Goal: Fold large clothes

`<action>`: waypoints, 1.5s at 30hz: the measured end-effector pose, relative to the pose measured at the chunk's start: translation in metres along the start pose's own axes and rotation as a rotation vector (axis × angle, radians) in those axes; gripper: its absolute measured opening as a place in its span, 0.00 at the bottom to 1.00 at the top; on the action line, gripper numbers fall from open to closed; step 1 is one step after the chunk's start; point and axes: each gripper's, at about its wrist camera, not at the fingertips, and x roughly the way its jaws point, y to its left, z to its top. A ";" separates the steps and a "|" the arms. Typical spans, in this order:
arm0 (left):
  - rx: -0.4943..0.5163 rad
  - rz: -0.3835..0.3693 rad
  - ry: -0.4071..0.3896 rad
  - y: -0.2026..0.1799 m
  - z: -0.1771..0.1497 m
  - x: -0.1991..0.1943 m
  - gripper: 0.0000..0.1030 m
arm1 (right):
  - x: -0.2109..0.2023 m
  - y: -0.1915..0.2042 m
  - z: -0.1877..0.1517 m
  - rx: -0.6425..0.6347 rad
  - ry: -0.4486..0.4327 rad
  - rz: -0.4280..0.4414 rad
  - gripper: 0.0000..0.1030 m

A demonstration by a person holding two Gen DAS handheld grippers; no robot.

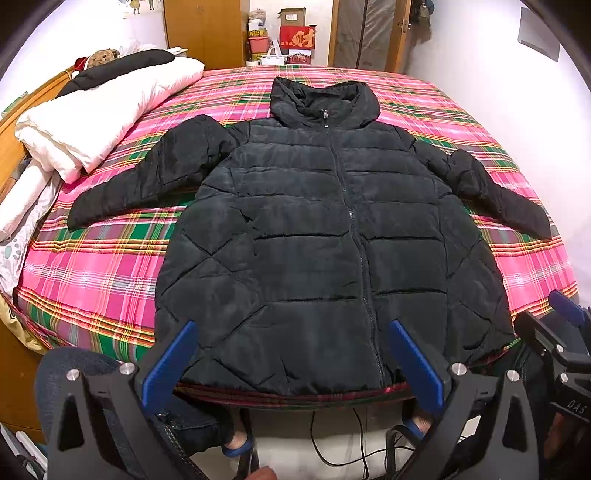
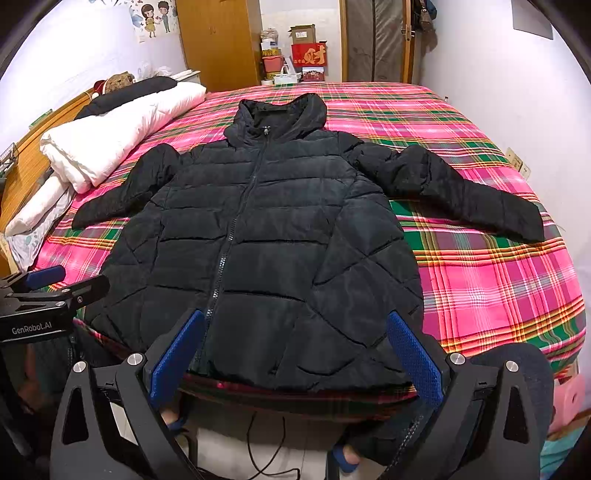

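A black quilted puffer jacket (image 1: 325,236) lies flat and zipped on the bed, front up, collar at the far end, both sleeves spread out to the sides. It also shows in the right wrist view (image 2: 266,240). My left gripper (image 1: 291,332) is open and empty, held above the jacket's hem at the bed's near edge. My right gripper (image 2: 295,325) is open and empty, also above the hem, to the right of the left one. The right gripper shows at the right edge of the left wrist view (image 1: 554,332).
The bed has a pink, green and yellow plaid sheet (image 1: 96,266), also seen in the right wrist view (image 2: 498,273). A folded white quilt (image 1: 99,114) and pillows lie along the left side. Boxes (image 1: 295,37) and a wardrobe (image 1: 207,29) stand beyond the bed. Cables (image 1: 351,443) lie on the floor below.
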 end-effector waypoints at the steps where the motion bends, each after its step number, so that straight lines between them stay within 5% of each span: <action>1: 0.000 0.000 0.000 0.000 0.000 0.000 1.00 | 0.000 0.000 0.000 0.000 0.001 0.000 0.96; 45: -0.003 -0.007 0.008 0.004 -0.003 0.007 1.00 | 0.007 0.007 0.000 -0.008 0.011 0.004 0.96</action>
